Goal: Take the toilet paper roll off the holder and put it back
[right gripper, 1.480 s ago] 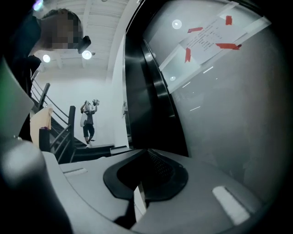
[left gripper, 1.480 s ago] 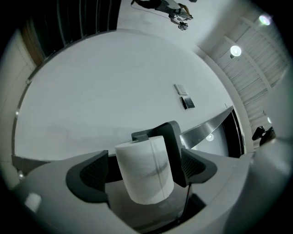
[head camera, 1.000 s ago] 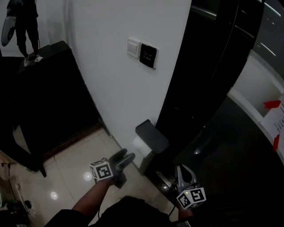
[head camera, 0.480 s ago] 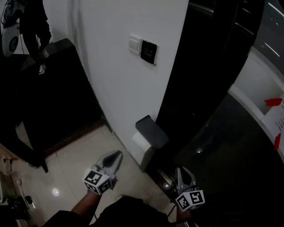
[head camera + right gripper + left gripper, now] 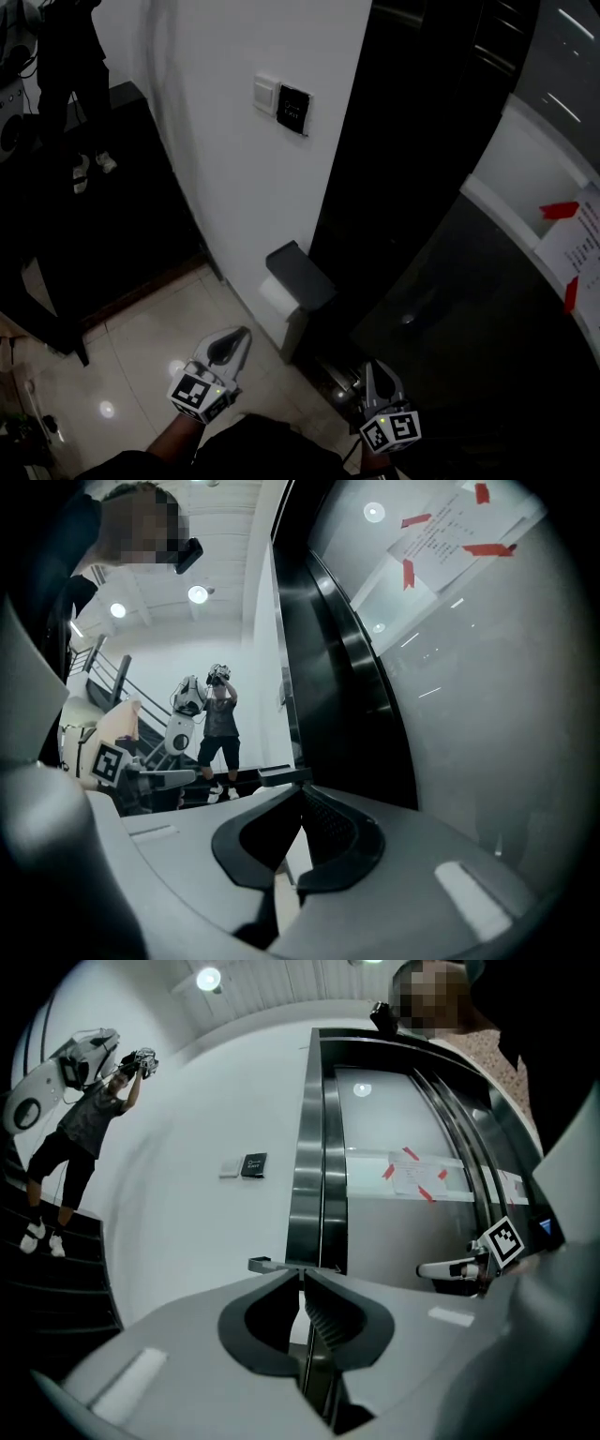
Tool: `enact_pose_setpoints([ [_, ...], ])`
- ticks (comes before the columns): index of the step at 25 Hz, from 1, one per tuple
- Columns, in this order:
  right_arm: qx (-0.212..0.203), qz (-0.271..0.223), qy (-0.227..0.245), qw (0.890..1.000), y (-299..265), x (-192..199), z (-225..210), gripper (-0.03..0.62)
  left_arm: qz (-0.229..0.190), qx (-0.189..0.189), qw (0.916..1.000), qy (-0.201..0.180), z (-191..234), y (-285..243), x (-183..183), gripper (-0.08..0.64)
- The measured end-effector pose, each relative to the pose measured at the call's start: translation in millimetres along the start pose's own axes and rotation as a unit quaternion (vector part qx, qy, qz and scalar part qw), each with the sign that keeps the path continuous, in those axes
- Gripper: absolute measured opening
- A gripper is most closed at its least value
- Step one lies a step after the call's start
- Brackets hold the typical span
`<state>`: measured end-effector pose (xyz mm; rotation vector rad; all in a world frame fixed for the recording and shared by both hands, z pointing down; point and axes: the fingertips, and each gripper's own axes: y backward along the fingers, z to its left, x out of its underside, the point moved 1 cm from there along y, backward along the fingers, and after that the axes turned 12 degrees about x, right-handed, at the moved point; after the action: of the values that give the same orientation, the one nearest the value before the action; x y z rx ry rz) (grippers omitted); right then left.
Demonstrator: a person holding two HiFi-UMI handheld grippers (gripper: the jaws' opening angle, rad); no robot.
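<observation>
Both tools are hanging empty. The left tool (image 5: pixel 241 336) is sitting fully closed; its jaws have just been closing with nothing between them. The right tool (image 5: pixel 368 369) is likewise resting with its jaws together on nothing. The roll (image 5: pixel 276 294) is sitting on the holder (image 5: pixel 300 276) under the dark lid. It is lying ahead of the left tool's tips and slightly to their right, clear of them, and ahead-left of the right tool. I am judging that the task is either not begun or already finished; I am not managing to tell which. I am reading no writing: the taped sheet (image 5: pixel 448 534) above the right tool is carrying print too small, and the cubes (image 5: pixel 199 394) are showing only square markers.
</observation>
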<state>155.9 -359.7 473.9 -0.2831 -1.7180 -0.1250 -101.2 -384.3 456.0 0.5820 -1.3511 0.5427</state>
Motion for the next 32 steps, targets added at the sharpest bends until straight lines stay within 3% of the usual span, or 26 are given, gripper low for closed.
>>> enact_pose_setpoints([
  [11,-0.015,0.006,0.003,1.0,10,4,3,0.012,-0.003,-0.016,0.9998,0.012,3,8,4,0.018],
  [32,-0.046,0.015,0.003,0.999,8,10,11,0.012,-0.003,-0.039,0.9992,-0.001,-6,20,-2,0.018],
])
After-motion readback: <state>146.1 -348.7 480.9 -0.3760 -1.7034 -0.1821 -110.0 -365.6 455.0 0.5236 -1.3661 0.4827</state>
